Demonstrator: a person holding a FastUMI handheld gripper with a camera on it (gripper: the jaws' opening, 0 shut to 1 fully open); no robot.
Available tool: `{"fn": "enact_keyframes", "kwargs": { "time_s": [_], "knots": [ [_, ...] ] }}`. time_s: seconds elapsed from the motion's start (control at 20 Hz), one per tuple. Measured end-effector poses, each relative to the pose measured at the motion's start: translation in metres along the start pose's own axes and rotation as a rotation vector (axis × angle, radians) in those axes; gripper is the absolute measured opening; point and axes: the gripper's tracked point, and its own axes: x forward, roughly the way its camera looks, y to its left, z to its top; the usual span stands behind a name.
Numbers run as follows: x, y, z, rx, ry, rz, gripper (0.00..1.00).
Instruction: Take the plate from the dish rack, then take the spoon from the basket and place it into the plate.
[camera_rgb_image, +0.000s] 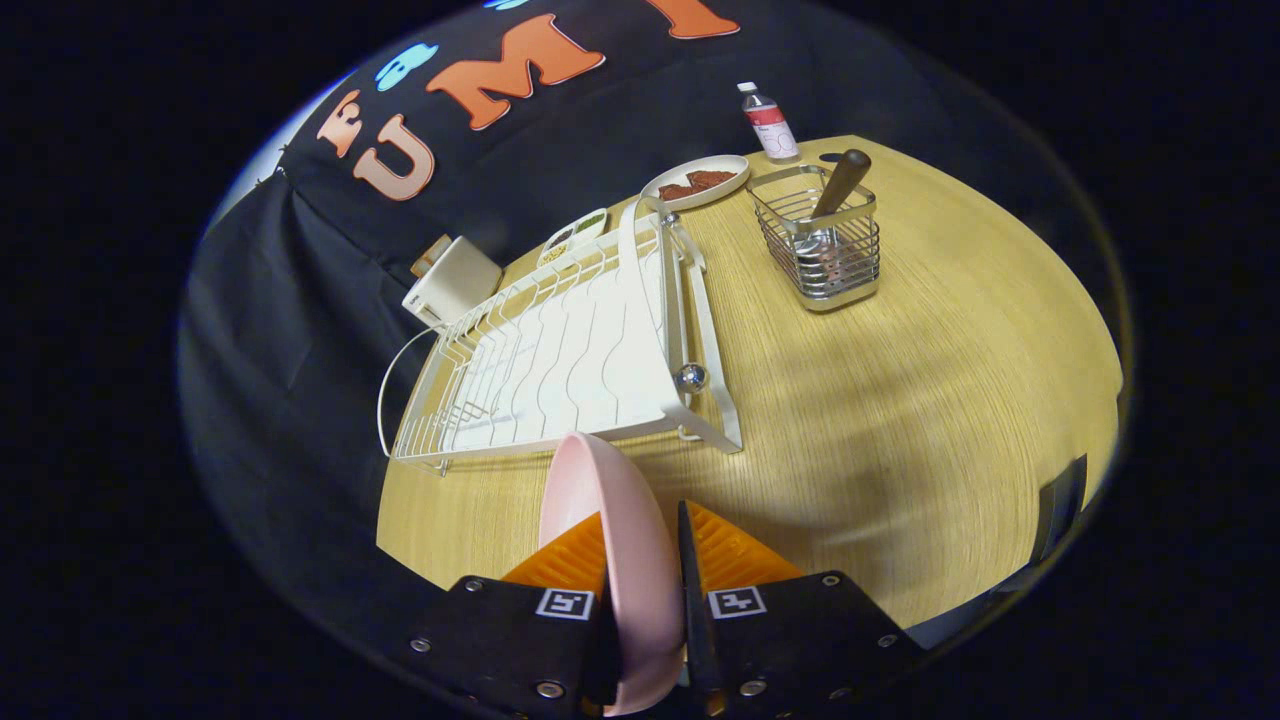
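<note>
Hand-held gripper (645, 560) pinching pink plate (610, 520) on edge, both fingers pressed on it, above bare surface (900, 420) just short of rack (560, 350); spoon (835, 195) upright in basket (822, 245), well ahead, right of fingers

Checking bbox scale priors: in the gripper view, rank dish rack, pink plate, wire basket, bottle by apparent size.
Largest to smallest as they look:
1. dish rack
2. pink plate, pinched on edge between the fingers; its nearness to the camera inflates it
3. wire basket holding the spoon
4. bottle, farthest back
</note>
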Motion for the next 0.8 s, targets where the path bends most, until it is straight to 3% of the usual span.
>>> {"fn": "enact_keyframes", "kwargs": {
  "time_s": [0.25,0.5,0.8],
  "knots": [
    [0.014,-0.026,-0.009,-0.047,0.044,-0.071,0.43],
    [0.013,-0.037,0.010,-0.077,-0.006,-0.094,0.48],
    [-0.007,-0.061,0.052,-0.099,-0.192,-0.107,0.66]
  ]
}}
